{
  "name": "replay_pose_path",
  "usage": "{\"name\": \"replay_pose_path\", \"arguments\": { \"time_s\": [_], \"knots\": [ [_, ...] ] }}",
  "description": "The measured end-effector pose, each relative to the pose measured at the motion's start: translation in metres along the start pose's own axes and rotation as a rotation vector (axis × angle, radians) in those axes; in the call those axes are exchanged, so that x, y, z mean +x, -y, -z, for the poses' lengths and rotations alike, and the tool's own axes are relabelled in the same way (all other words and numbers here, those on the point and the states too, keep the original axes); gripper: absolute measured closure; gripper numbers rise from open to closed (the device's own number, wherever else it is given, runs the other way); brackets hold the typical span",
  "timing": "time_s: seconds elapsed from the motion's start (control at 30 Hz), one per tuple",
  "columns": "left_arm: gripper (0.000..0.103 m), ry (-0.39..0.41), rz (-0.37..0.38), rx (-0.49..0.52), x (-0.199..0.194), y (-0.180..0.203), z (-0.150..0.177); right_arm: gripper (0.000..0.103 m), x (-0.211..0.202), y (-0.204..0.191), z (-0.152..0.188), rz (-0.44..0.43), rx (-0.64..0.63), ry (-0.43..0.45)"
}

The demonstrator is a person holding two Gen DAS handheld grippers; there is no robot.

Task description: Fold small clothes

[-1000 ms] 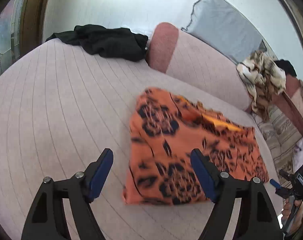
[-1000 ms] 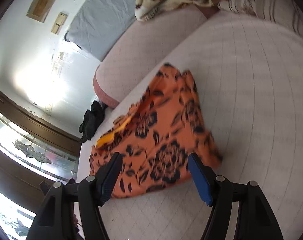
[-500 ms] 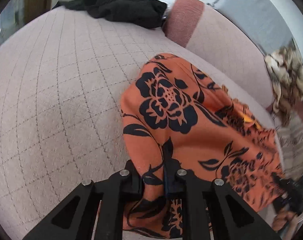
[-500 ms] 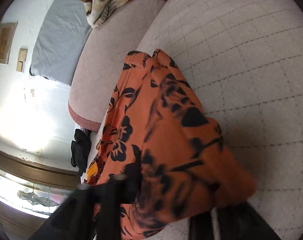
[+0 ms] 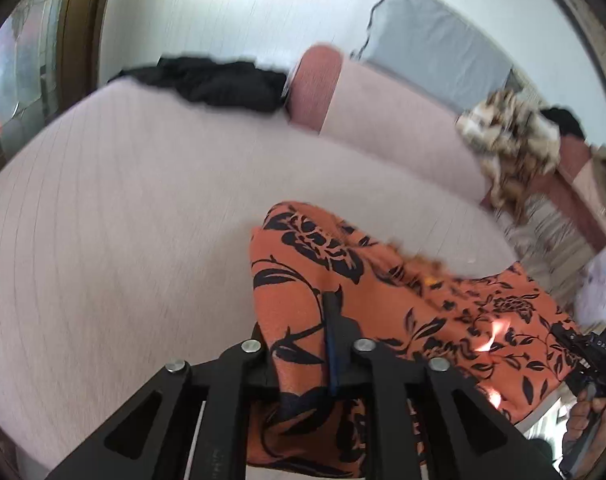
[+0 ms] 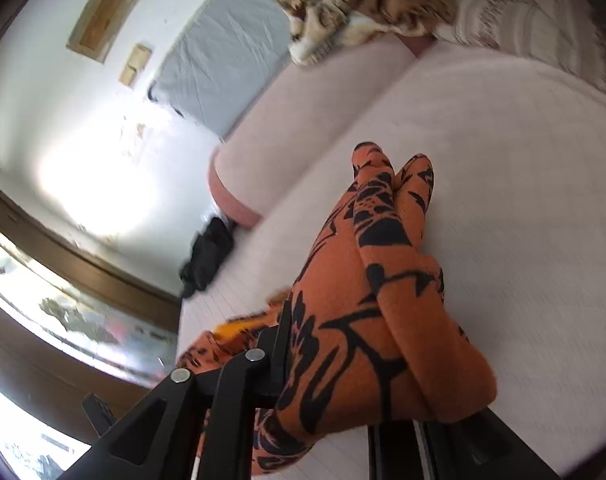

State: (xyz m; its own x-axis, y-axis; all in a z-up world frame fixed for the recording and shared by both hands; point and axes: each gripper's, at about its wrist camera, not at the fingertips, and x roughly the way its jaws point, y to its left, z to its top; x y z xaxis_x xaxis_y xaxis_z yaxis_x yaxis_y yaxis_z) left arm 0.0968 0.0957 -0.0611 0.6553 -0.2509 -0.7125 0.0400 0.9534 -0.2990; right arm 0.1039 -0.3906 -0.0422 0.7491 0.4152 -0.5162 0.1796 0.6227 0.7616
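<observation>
Left tongs [image 5: 303, 354]: I have them pinching the cloth's [image 5: 403, 312] near edge.
Right tongs [image 6: 343, 364]: pinching the same edge, cloth draped over them.
Cloth axis: it runs ahead of both tongs toward the sofa's [image 5: 123, 208] back.

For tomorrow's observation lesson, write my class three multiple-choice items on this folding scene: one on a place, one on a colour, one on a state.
1. Where does the black garment lie?
A. at the far end of the sofa seat
B. on the floor
C. over the grey cushion

2. What colours is the held cloth?
A. blue and white
B. orange with black flowers
C. plain grey

3. How is the left gripper?
A. wide open
B. shut on the cloth
C. out of view

Answers: 1 A, it lies beside the pink armrest; 2 B, the print shows in both views; 3 B, fabric is pinched between its fingers.
</observation>
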Motion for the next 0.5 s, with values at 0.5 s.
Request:
{"name": "replay_pose_path", "arguments": {
  "time_s": [0.5],
  "knots": [
    [0.042,-0.029,-0.072,0.156,0.022,-0.006,-0.025,0.047,-0.012,0.039,-0.028,0.27,-0.223,-0.061]
  ]
}}
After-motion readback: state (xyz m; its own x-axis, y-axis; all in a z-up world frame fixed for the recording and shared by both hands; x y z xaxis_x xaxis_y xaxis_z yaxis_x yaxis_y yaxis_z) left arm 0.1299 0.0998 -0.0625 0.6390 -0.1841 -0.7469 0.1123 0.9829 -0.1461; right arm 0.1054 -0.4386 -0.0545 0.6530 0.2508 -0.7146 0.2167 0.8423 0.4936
